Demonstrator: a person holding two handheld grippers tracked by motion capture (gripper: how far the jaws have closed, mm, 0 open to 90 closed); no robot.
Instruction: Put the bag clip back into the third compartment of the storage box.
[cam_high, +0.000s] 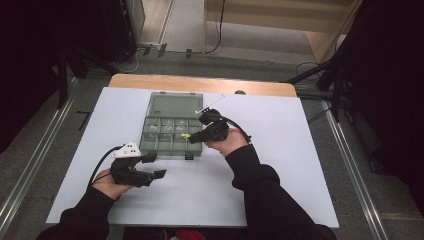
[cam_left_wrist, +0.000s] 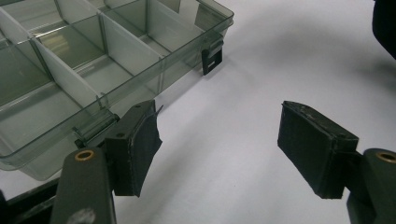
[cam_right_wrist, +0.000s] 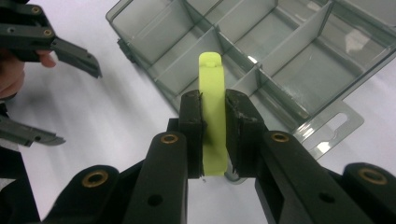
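A clear grey compartment box (cam_high: 171, 132) lies open on the white table, its lid (cam_high: 176, 105) folded back on the far side. My right gripper (cam_high: 191, 138) hovers over the box's front right compartments, shut on a small yellow-green piece (cam_high: 185, 136). In the right gripper view the yellow-green piece (cam_right_wrist: 212, 107) is a flat strip standing upright between the pads, its rounded tip over a divider of the box (cam_right_wrist: 261, 60). My left gripper (cam_high: 154, 166) rests open on the table just in front of the box's near left corner. Its pads (cam_left_wrist: 140, 144) hold nothing, and the box (cam_left_wrist: 107, 51) lies beside them.
The white table top (cam_high: 280, 165) stretches wide to the right and front of the box. A black latch (cam_left_wrist: 211, 58) sticks out at the box's front edge. Beyond the table lie a wooden strip (cam_high: 200, 84), cables and dark stands on the floor.
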